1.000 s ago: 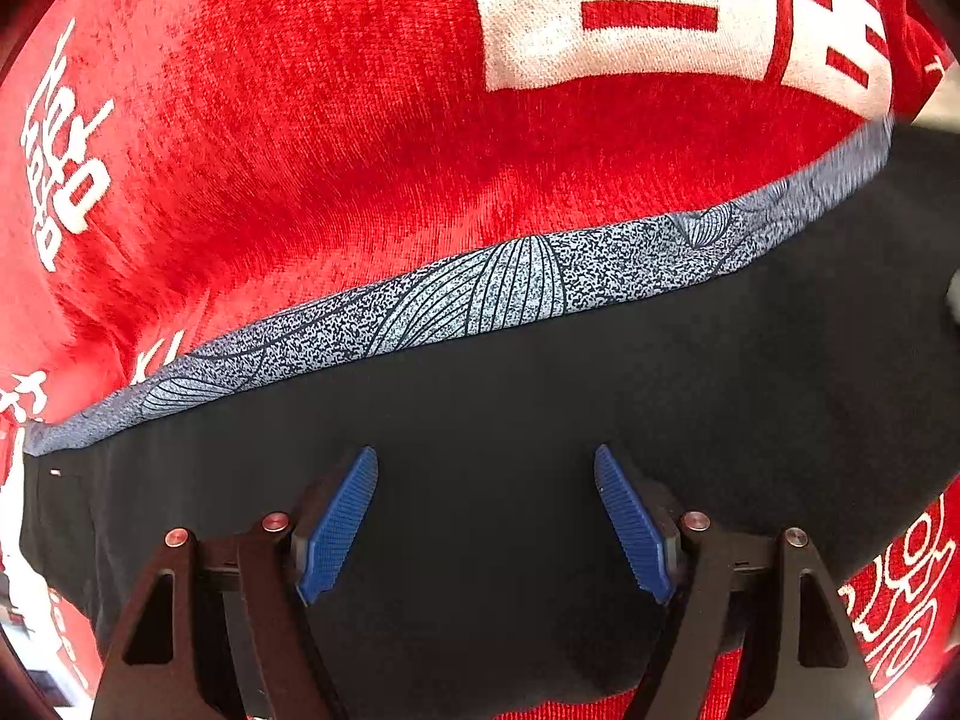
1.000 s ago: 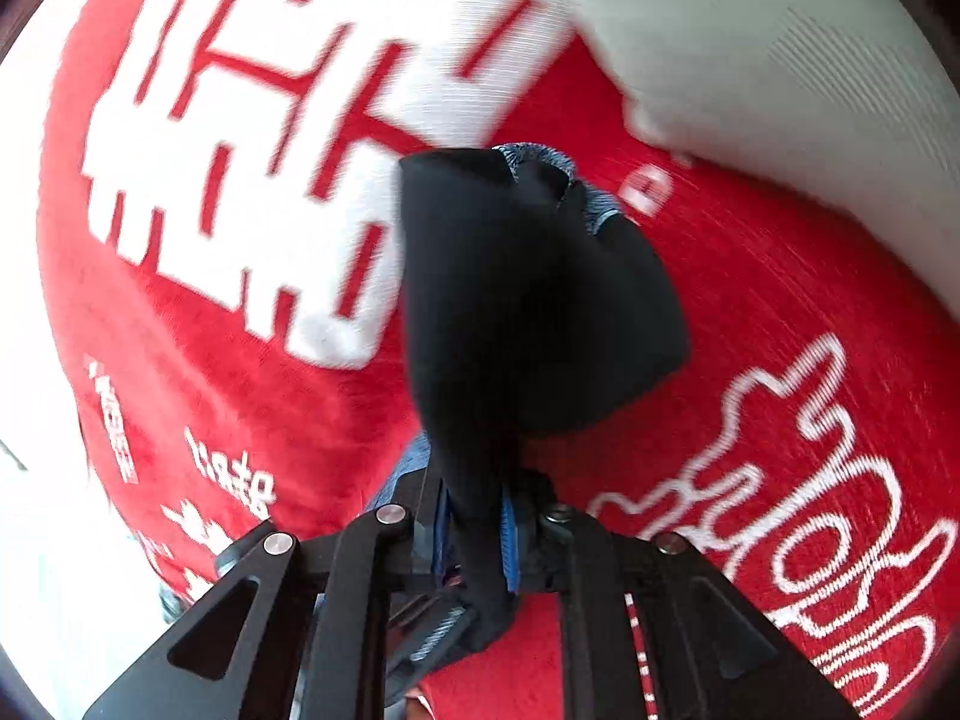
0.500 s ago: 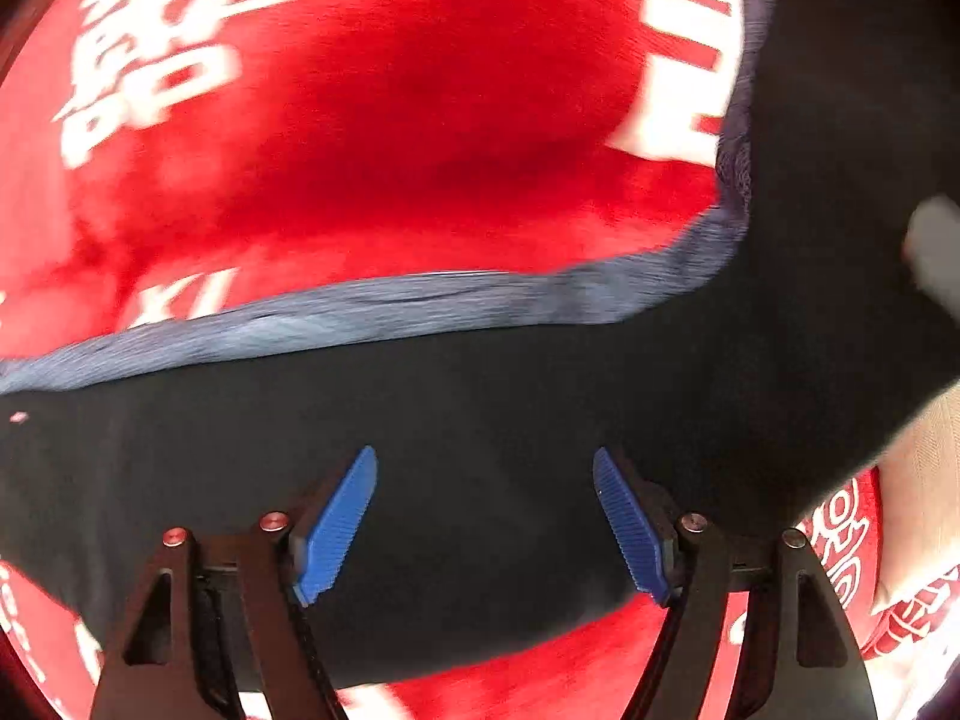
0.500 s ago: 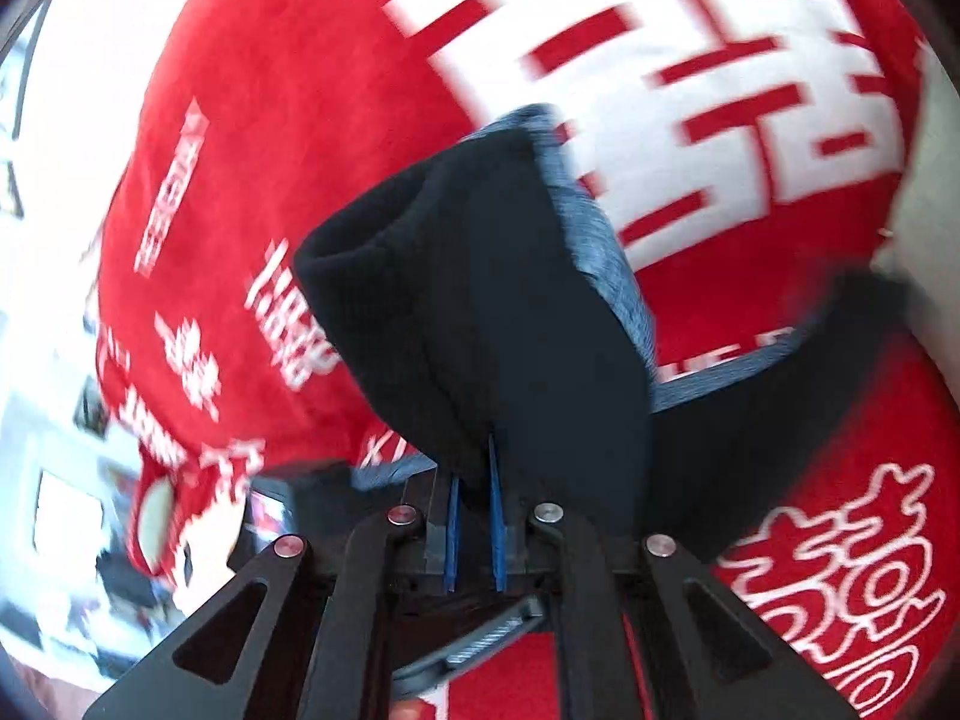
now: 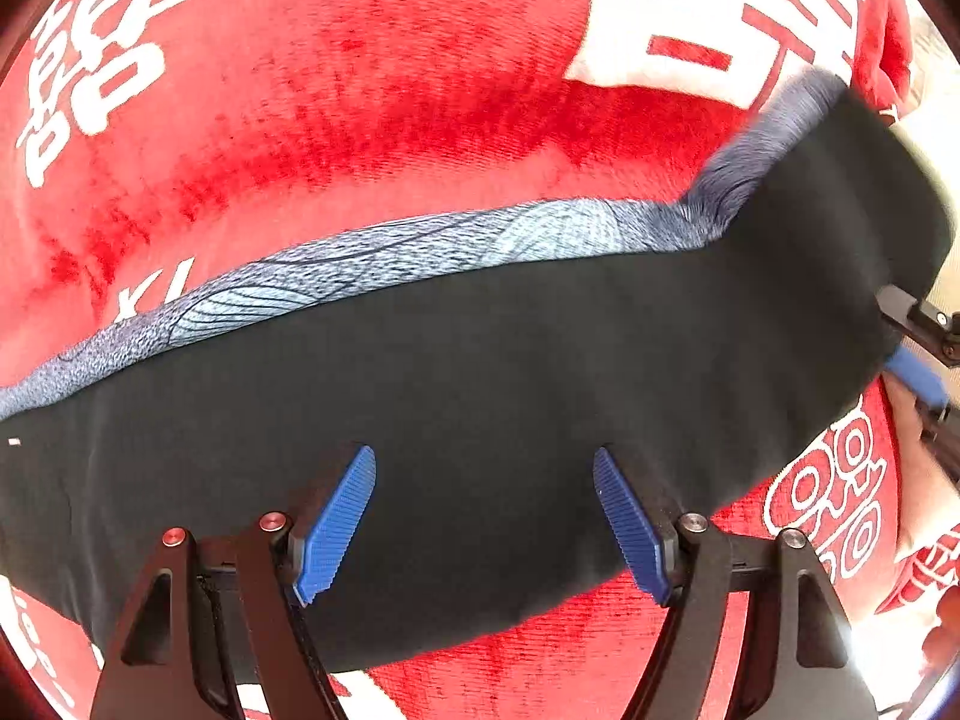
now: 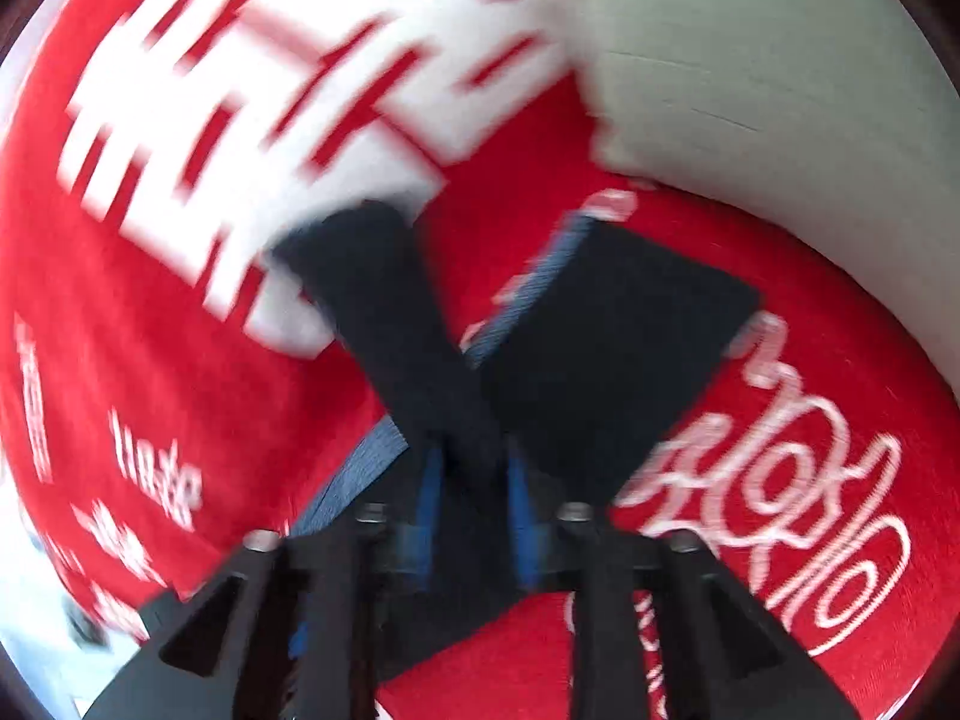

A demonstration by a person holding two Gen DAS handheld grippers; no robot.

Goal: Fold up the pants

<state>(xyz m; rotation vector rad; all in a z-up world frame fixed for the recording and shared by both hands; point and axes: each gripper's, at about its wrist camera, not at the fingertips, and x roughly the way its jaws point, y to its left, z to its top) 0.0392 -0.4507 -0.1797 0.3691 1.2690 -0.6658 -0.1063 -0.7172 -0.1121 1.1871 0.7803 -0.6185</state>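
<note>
The black pants [image 5: 480, 372] with a grey-blue patterned edge [image 5: 420, 246] lie folded in a long band across a red blanket. My left gripper [image 5: 483, 516] is open just above the black cloth, holding nothing. My right gripper [image 6: 471, 516] is shut on a fold of the black pants [image 6: 414, 348], lifted off the blanket; the view is blurred by motion. The right gripper also shows in the left wrist view [image 5: 918, 354], at the right end of the band.
The red blanket [image 5: 390, 96] with white lettering covers the whole surface. A pale cushion or pillow [image 6: 768, 72] lies at the far right in the right wrist view.
The right gripper has swung with its fold of pants back toward the pillow side. The left gripper stays open over the black band, which has shifted slightly.
</note>
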